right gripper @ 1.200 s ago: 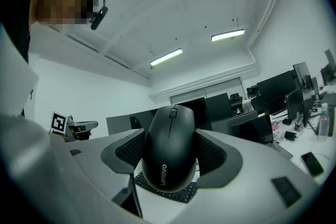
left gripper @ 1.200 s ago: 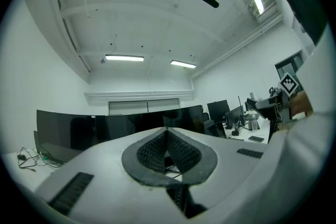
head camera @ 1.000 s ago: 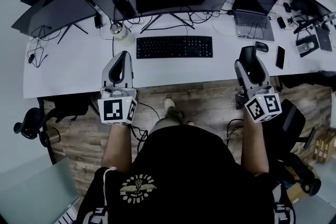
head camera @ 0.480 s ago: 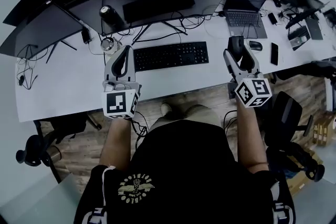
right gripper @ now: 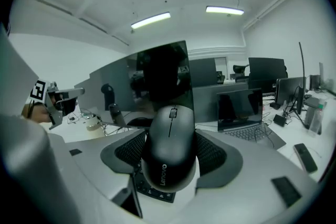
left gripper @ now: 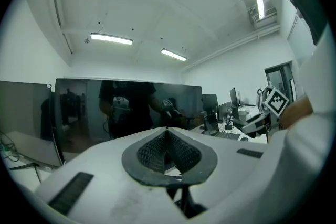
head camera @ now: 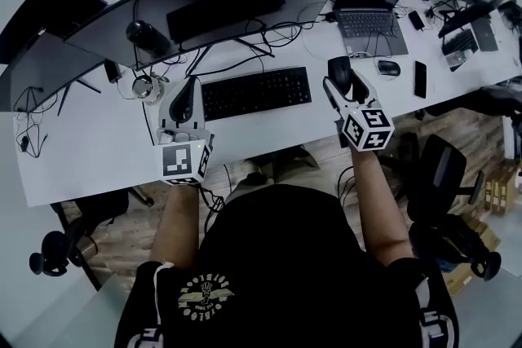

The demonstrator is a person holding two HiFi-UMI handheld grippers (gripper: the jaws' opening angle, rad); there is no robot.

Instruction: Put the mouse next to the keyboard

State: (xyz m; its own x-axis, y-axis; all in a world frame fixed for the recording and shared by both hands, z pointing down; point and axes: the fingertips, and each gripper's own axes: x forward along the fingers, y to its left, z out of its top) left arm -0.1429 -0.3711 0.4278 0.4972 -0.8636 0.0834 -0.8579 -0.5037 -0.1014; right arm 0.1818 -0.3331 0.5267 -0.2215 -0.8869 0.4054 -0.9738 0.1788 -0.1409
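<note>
Mouse (right gripper: 169, 157), black and with its scroll wheel facing up, is sitting clamped between the jaws of the right gripper (right gripper: 169, 136), the ribbed pads pressing on its two sides. In the head view, a long white worktop (head camera: 98, 151) is stretching across the scene. A wide curved monitor (head camera: 228, 0) is standing along its far side, with loose cables trailing under it. An open laptop (head camera: 371, 8) is sitting to the right of the monitor. A black keyboard (head camera: 255, 92) is lying in front of the monitor, near the worktop's front edge.

The right gripper (head camera: 338, 79) is holding the mouse (head camera: 340, 69) just beside the keyboard's right end. Whether the mouse is touching the worktop cannot be told. The left gripper (head camera: 189, 87) is hovering just off the keyboard's left end. In its own view the left gripper (left gripper: 167, 136) is showing its jaws together at the tips with nothing between them. A second mouse (head camera: 389, 68) and a phone (head camera: 419, 79) are lying in front of the laptop.
</note>
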